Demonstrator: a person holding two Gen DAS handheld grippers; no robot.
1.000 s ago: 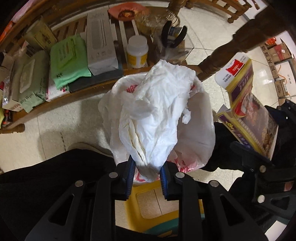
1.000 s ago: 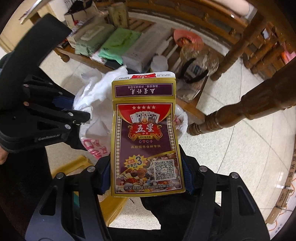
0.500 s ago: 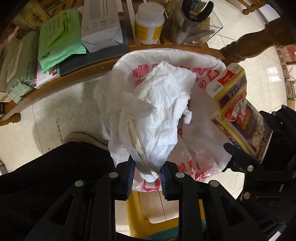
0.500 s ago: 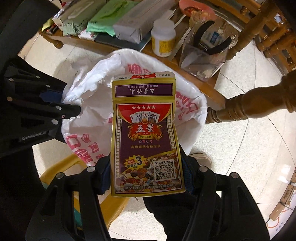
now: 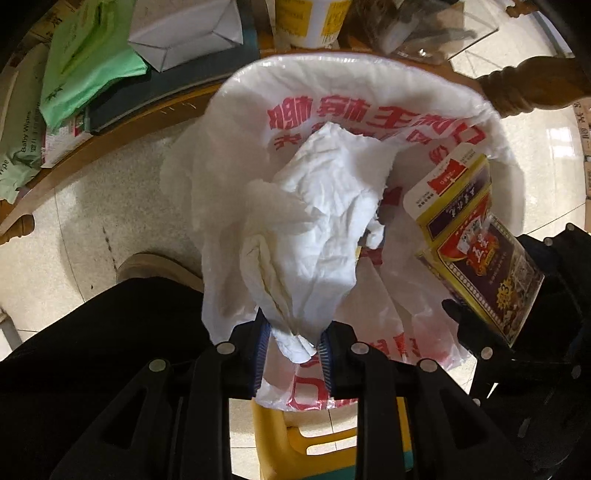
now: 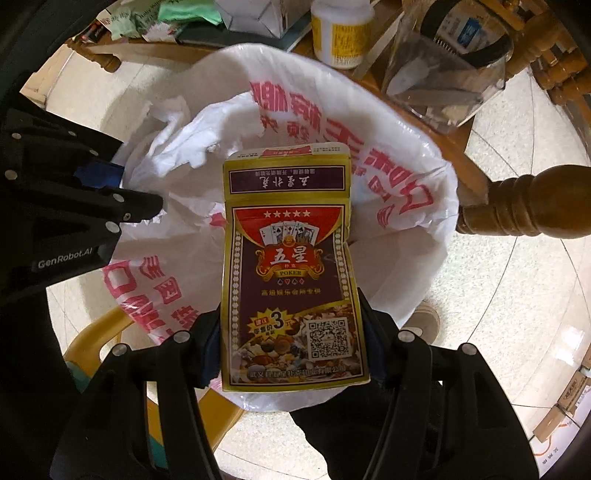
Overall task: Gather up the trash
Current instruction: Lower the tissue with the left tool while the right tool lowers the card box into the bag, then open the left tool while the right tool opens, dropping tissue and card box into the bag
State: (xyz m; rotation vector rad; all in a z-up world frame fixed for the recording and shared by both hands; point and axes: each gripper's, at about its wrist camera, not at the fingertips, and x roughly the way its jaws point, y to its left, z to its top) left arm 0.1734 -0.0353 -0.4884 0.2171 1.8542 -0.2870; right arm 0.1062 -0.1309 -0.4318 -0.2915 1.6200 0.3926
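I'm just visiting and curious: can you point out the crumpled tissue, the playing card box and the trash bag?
crumpled tissue [image 5: 317, 236], left wrist view, its bunched middle.
playing card box [image 6: 290, 280], right wrist view, its printed front face.
trash bag [image 6: 402, 147], right wrist view, its inner far wall.

A low wooden shelf [image 5: 122, 122] stands on the pale tiled floor [image 5: 92, 206]. On it lie a green wipes pack [image 5: 85, 70], a white carton [image 5: 192, 37], a yellow-labelled white jar [image 6: 341, 31] and a clear plastic container [image 6: 443, 70]. A yellow plastic stool [image 5: 317, 446] also stands on the floor.
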